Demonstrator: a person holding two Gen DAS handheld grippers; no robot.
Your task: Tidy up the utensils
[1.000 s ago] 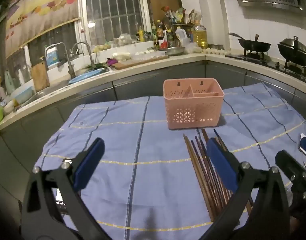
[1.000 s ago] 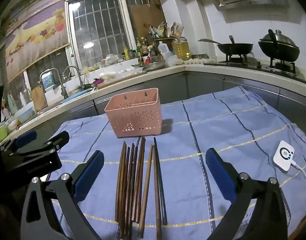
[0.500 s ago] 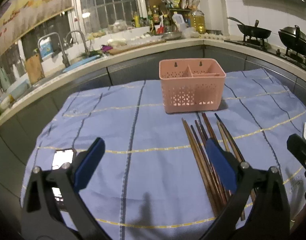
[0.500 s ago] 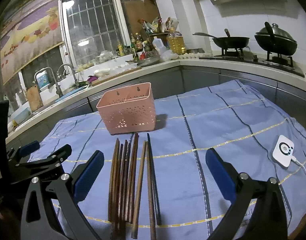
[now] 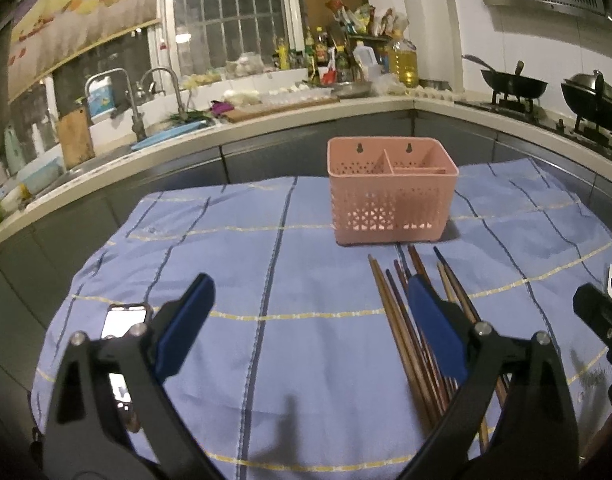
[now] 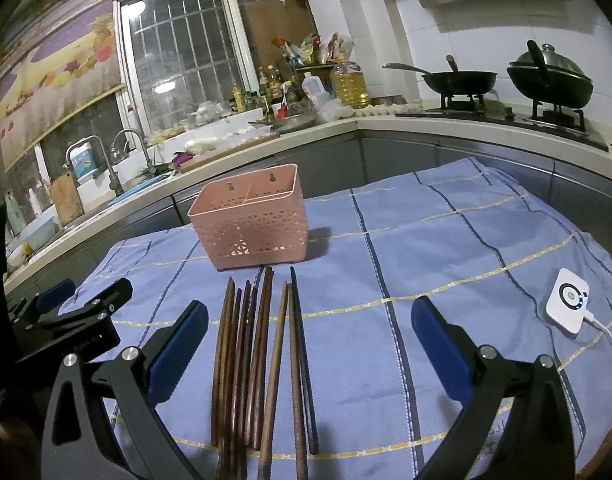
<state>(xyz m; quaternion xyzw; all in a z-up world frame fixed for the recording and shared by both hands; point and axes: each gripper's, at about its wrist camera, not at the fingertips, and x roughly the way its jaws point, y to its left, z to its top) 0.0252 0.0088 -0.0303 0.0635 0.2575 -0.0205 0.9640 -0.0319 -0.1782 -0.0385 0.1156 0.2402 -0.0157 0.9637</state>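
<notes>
Chopsticks (image 6: 262, 364) lie in a loose bundle on the blue checked cloth (image 6: 446, 248), and we see them from both wrist cameras. Our right gripper (image 6: 308, 344) has its blue-padded fingers (image 6: 178, 344) spread wide, holding nothing; the bundle lies between them, closer to the left finger. Beyond the fingertips, past the far ends of the sticks, stands the pink slotted basket (image 6: 252, 224). Our left gripper (image 5: 310, 328) is also wide apart and holds nothing; the chopsticks (image 5: 402, 332) pass under its right finger (image 5: 438, 332), with the basket (image 5: 390, 204) ahead. A phone (image 5: 124, 320) lies by its left finger. A white puck (image 6: 568, 306) sits outside the right gripper's right finger.
</notes>
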